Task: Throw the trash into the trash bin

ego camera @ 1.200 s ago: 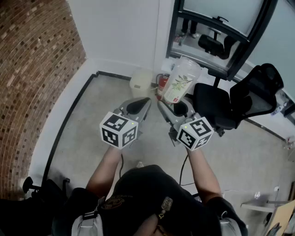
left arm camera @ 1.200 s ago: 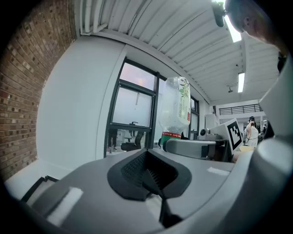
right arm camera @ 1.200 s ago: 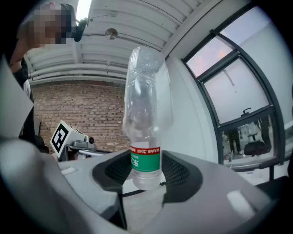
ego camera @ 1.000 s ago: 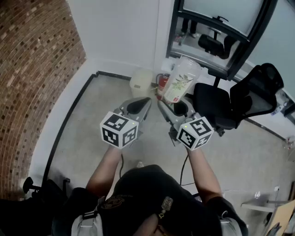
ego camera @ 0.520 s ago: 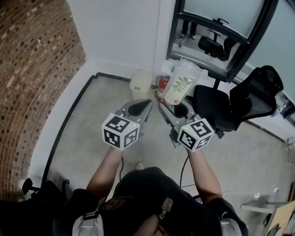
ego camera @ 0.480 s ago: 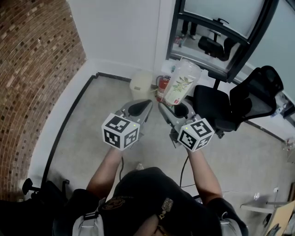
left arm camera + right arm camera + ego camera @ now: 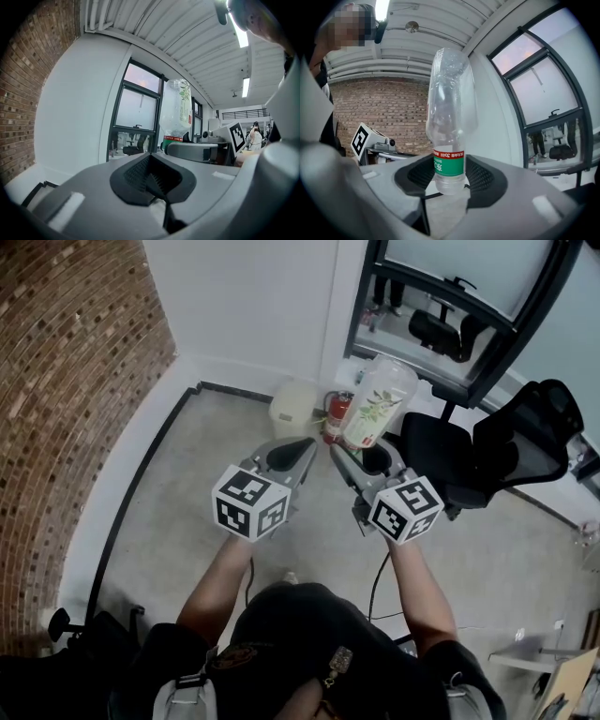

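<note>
My right gripper (image 7: 361,463) is shut on the lower end of a clear, empty plastic bottle (image 7: 378,401) with a green-and-red label. The bottle (image 7: 449,117) stands upright out of the right gripper (image 7: 450,182), its labelled part between the black pads. Beside it on the left, my left gripper (image 7: 292,452) is shut with nothing in it. From the left gripper (image 7: 157,180) the bottle (image 7: 176,112) shows to the right. A cream trash bin (image 7: 293,409) stands on the floor against the white wall, ahead of both grippers.
A red fire extinguisher (image 7: 335,416) stands right beside the bin. A black office chair (image 7: 473,460) is on the right, under a dark-framed window (image 7: 450,310). A brick wall (image 7: 66,399) curves along the left. Grey floor lies between me and the bin.
Both grippers and the held bottle have drifted a little forward toward the bin and wall. Neither grip has changed.
</note>
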`<state>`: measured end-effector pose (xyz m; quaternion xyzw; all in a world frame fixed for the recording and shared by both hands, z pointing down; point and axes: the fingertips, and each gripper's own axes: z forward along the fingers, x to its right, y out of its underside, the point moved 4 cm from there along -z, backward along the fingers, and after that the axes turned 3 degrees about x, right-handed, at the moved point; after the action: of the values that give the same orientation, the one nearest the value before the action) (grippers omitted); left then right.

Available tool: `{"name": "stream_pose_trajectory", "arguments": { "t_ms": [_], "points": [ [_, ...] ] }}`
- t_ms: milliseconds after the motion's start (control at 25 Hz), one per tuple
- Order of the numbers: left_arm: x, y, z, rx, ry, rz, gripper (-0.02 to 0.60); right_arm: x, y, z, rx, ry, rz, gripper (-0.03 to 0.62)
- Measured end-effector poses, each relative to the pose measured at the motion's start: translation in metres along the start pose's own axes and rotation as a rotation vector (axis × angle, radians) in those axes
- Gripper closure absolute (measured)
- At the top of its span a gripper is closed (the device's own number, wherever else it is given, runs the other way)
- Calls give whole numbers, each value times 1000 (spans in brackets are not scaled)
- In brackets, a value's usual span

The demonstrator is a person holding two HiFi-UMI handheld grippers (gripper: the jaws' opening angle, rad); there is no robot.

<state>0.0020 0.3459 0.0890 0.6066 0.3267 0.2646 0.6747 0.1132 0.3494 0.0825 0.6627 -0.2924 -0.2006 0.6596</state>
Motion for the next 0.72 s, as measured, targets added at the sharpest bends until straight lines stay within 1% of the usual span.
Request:
{"name": "stream_pose_trajectory", "arguments": {
  "t_ms": [320, 440, 720],
  "points": [
    [-41, 5, 6, -16, 2, -8, 578, 11, 1, 30, -9, 34, -15, 391],
    [-49, 6, 9, -18, 2, -22, 578, 16, 3, 37, -24, 40, -13, 391],
    [-68, 12, 41, -34, -6, -33, 578, 56, 9, 52, -29, 55, 14, 391]
  ]
}}
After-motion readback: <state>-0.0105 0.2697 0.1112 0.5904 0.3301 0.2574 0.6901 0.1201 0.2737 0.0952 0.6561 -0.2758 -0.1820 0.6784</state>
